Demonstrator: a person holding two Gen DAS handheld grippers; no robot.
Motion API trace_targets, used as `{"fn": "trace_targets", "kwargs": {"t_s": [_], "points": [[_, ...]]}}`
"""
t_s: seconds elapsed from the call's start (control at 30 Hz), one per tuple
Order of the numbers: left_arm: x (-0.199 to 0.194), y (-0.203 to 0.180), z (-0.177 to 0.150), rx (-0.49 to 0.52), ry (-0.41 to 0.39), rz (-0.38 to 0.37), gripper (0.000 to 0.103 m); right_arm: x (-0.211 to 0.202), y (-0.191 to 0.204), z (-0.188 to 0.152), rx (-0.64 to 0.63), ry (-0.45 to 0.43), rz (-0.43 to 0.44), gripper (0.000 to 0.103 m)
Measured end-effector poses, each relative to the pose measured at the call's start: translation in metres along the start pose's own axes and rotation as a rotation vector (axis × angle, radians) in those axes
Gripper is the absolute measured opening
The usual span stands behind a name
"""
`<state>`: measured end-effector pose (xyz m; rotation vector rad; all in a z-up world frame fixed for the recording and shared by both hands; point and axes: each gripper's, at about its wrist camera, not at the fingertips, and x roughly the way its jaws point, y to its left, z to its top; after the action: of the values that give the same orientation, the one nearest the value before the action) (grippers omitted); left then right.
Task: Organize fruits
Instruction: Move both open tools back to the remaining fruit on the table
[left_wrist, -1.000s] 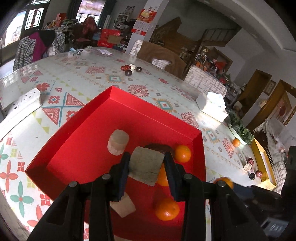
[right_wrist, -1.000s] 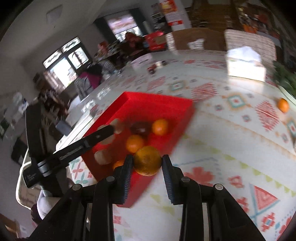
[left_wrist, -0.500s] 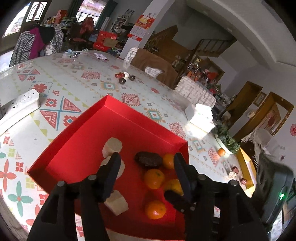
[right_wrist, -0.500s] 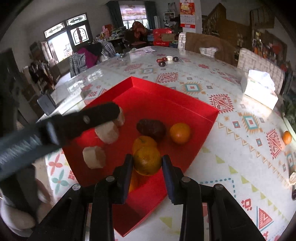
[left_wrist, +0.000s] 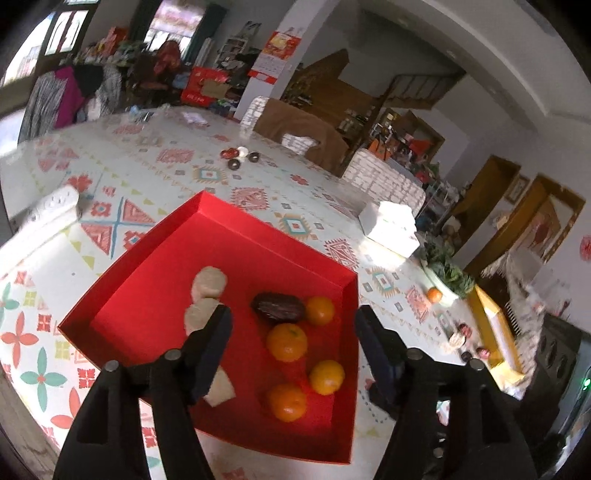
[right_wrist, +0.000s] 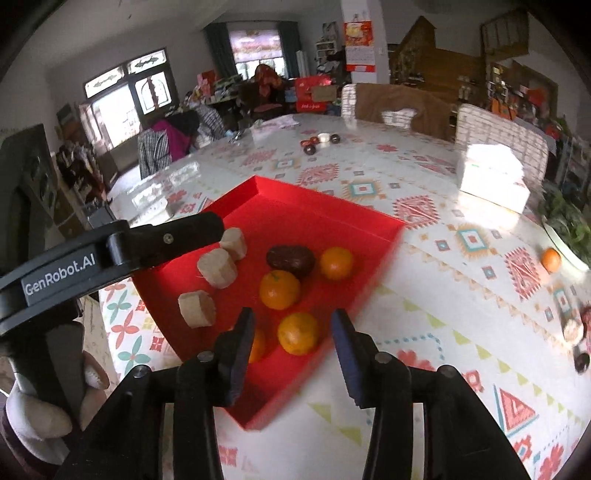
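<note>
A red tray (left_wrist: 273, 236) holds several oranges, a dark brown fruit (left_wrist: 277, 308) and three beige chunks. My left gripper (left_wrist: 293, 325) hovers above the tray with nothing between its jaws, which are opening; one chunk (left_wrist: 199, 317) lies just past its left finger. My right gripper (right_wrist: 292, 325) hangs over the tray's near corner (right_wrist: 251, 421), jaws opening. An orange (right_wrist: 297, 333) lies on the tray floor between them, clear of both pads. Another orange (right_wrist: 256, 345) is half hidden behind the left finger. The left gripper's finger (right_wrist: 166, 240) reaches in from the left.
One orange (right_wrist: 551, 259) lies alone on the patterned tablecloth to the right, beside a dish of greens (right_wrist: 569, 229). A white tissue box (right_wrist: 493, 173) stands behind it. Small dark and red fruits (right_wrist: 319, 142) lie far back. A white power strip (left_wrist: 51, 210) lies left of the tray.
My left gripper let go of a beige chunk, opened wide and drew back upward. My right gripper carried an orange over the tray and opened; the orange now rests in the tray.
</note>
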<state>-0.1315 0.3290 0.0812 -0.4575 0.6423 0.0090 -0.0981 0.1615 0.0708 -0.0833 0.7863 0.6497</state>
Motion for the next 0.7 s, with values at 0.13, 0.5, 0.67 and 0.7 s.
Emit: {"fn": "trace_targets", "kwargs": {"t_s": [0.13,0.5,0.67,0.7], "points": [[-0.004,-0.038,-0.011,0.128,-0.018,0.064,0.090,-0.023,-0.023,-0.013,0.060,-0.034,-0.019,0.049],[0.001,-0.120,-0.047,0.355,-0.016,0.116,0.093,-0.087,-0.125,-0.070,0.297,-0.088,-0.116,0.054],[0.006,-0.140,-0.058,0.373,0.020,0.065,0.093,-0.116,-0.171,-0.096,0.385,-0.113,-0.170,0.055],[0.007,-0.142,-0.059,0.369,0.026,0.053,0.093,-0.121,-0.179,-0.101,0.400,-0.118,-0.182,0.055]]}}
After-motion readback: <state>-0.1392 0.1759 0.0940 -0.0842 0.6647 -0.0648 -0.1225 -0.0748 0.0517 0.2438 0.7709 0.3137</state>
